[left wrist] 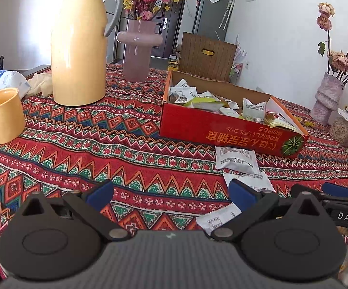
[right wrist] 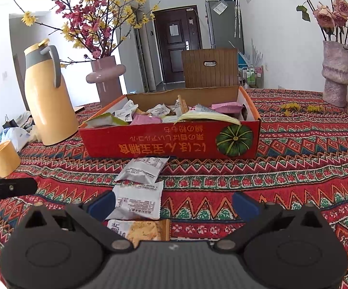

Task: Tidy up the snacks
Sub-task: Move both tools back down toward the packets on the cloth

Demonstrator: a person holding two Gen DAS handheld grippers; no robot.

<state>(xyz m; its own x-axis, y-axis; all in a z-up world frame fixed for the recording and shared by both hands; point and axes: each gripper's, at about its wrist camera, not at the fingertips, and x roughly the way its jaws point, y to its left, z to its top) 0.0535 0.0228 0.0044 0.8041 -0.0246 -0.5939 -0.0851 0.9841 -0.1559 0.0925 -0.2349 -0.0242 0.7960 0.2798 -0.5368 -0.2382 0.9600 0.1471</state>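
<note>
A red cardboard box (right wrist: 149,144) (left wrist: 222,130) holds several snack packets. Three loose packets lie in front of it on the patterned tablecloth: a silver one (right wrist: 142,168) (left wrist: 236,159), a white one (right wrist: 137,200) (left wrist: 248,180), and an orange-edged cracker packet (right wrist: 145,231). My right gripper (right wrist: 171,204) is open over the cloth, with the white packet by its left finger. My left gripper (left wrist: 171,195) is open with only cloth between its fingers; its right finger (left wrist: 241,195) overlaps the white packet. In the left wrist view the right gripper's tip (left wrist: 335,190) shows at the right edge.
A yellow thermos jug (left wrist: 77,48) (right wrist: 48,96), a yellow mug (left wrist: 3,115) (right wrist: 3,159), and a pink vase of blossoms (left wrist: 137,50) (right wrist: 106,79) stand left of the box. Another vase of dried roses (right wrist: 335,72) (left wrist: 327,96) stands at the right. A wooden chair (right wrist: 210,69) is behind the table.
</note>
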